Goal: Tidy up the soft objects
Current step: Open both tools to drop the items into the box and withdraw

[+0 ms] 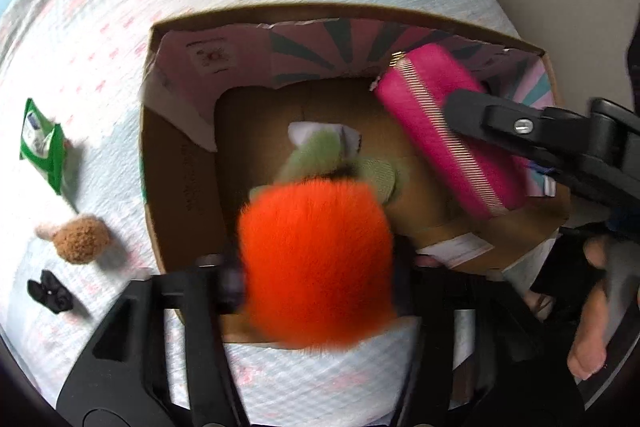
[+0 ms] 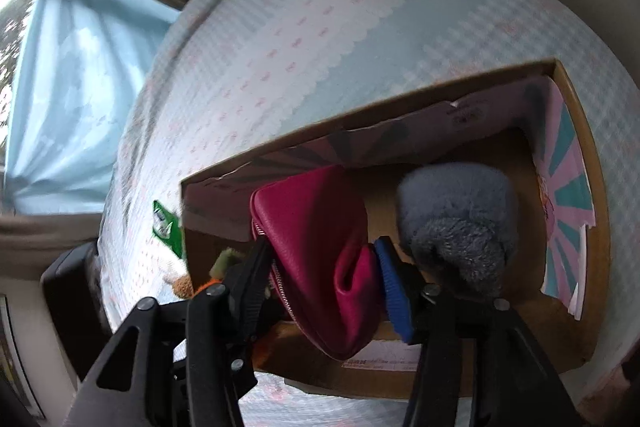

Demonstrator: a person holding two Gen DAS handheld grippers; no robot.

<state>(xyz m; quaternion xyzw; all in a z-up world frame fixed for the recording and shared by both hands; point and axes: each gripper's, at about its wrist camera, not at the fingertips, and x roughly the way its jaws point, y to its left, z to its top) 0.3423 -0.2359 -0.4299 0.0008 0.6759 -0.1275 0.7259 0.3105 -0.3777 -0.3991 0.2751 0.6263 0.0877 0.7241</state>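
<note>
An open cardboard box point(image 1: 180, 187) sits on a patterned bedspread. My left gripper point(image 1: 320, 279) is shut on a fluffy orange carrot toy point(image 1: 316, 259) with green leaves, held over the box's near edge. My right gripper point(image 2: 320, 279) is shut on a pink zip pouch point(image 2: 320, 251) and holds it inside the box point(image 2: 592, 163); the pouch point(image 1: 444, 131) and right gripper point(image 1: 472, 115) also show in the left wrist view at the box's right side. A grey fluffy toy point(image 2: 456, 219) lies in the box beside the pouch.
On the bedspread left of the box lie a green packet point(image 1: 44, 147), a small brown plush point(image 1: 76, 239) and a black bow point(image 1: 50, 293). A blue curtain point(image 2: 68, 99) hangs beyond the bed. White paper lies on the box floor.
</note>
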